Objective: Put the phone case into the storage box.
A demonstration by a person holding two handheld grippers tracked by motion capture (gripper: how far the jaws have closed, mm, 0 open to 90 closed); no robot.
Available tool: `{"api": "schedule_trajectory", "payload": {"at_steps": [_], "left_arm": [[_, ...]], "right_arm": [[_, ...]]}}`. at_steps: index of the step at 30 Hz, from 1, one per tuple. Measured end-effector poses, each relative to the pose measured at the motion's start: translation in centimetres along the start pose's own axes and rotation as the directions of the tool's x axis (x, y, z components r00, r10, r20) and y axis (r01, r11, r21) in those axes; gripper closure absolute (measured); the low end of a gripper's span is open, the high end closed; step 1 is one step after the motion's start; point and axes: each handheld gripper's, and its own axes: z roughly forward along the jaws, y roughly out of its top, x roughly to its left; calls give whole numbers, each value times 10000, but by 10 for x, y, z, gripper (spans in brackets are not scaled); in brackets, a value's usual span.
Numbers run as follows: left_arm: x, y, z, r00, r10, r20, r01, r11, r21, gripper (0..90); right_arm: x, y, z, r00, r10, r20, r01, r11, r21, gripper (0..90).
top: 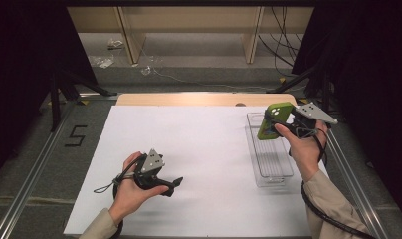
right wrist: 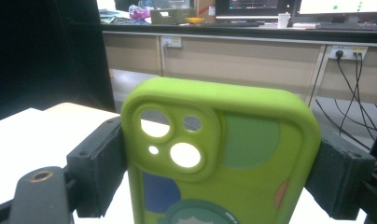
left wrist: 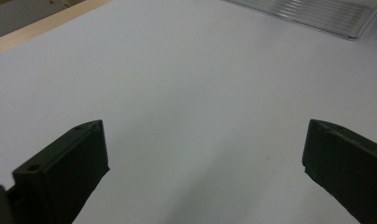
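Observation:
A lime-green phone case [top: 274, 119] with camera cut-outs is held up above the far end of a clear plastic tray [top: 281, 172]. My right gripper [top: 283, 122] is shut on it, its jaws pressing both long sides of the phone case [right wrist: 219, 154], which stands upright with its printed back toward the camera. My left gripper [top: 175, 185] rests low over the white sheet at the near left, open, with nothing between its jaws. In the left gripper view the left gripper [left wrist: 205, 158] shows its jaws wide apart over bare white sheet, and the tray [left wrist: 312, 14] lies at the top right.
A white sheet [top: 189, 149] covers most of the wooden table [top: 204, 98]. Metal rails [top: 35, 159] run along both sides. Black tripod legs [top: 64, 84] stand at the far corners. Cables lie on the floor beyond the table.

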Motion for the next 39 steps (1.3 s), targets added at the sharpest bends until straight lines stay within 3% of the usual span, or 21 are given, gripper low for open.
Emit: {"api": "schedule_trajectory", "payload": {"at_steps": [39], "left_arm": [[3,-1,-1,10000,-67,-48,67,10000,-22,0]], "right_arm": [[-6,-2,30,9997,17,231,-24,9995,300,175]]}}
